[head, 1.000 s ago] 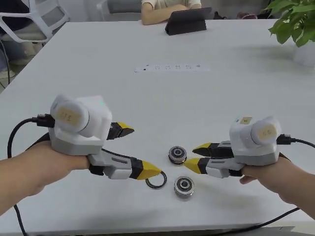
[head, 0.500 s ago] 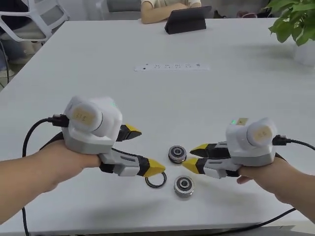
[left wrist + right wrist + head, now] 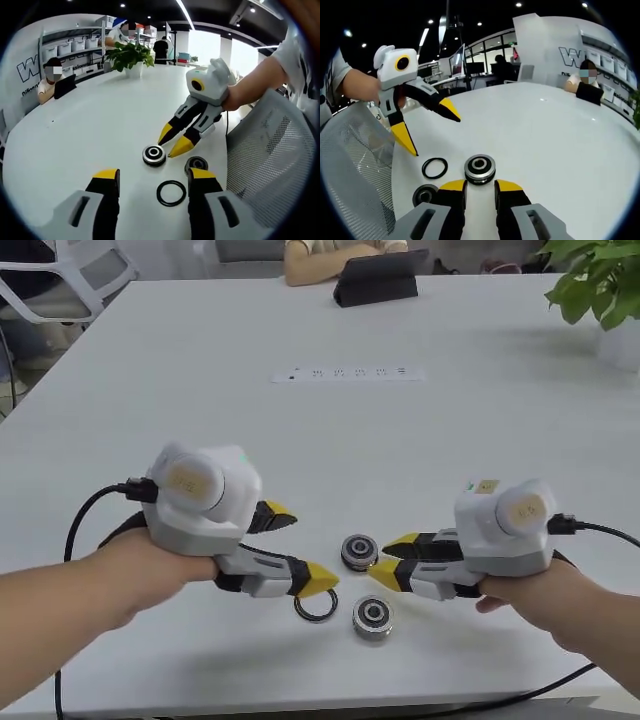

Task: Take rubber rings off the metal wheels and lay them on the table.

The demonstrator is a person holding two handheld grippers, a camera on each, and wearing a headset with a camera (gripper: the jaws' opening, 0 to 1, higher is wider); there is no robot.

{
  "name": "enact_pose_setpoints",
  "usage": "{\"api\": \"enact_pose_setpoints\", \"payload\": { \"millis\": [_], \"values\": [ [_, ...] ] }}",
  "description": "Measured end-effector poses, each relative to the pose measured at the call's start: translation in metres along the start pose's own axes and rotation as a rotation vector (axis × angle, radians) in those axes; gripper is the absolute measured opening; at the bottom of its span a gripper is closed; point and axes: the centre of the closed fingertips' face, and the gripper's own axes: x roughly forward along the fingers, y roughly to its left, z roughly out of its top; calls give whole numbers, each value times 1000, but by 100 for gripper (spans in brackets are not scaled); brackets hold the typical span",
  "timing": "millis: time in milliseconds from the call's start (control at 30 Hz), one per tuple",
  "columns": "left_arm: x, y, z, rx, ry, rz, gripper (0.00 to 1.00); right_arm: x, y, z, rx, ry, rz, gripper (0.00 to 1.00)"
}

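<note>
Your right tongs [image 3: 380, 560], jaws slightly apart, point at the wheel [image 3: 360, 552] farther from the near table [image 3: 200, 670] edge, nearly touching; left tongs [image 3: 313, 548] gape wide.

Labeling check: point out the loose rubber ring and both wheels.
rubber ring [image 3: 316, 619], head view, near edge of its band.
far wheel [image 3: 359, 552], head view, centre hub.
near wheel [image 3: 372, 616], head view, centre hub.

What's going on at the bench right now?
A person holds two grippers over a white table. One rubber ring lies loose on it, next to the near metal wheel. The left gripper hangs open by the ring; the right gripper, jaws slightly apart, points at the far metal wheel, close to it.
</note>
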Motion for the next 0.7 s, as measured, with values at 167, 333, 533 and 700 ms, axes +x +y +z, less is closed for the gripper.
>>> {"api": "enact_pose_setpoints", "payload": {
  "millis": [167, 333, 533, 700],
  "values": [
    [6, 2, 1, 1, 1, 0, 49, 1, 0, 0, 5, -4, 0, 19],
    [12, 0, 2, 8, 4, -7, 46, 1, 0, -1, 5, -4, 1, 18],
    [20, 0, 1, 8, 14, -13, 41, 1, -1, -2, 16, -6, 2, 17],
    [24, -2, 3, 11, 14, -20, 39, 2, 0, -2, 10, -4, 7, 16]
  ]
}}
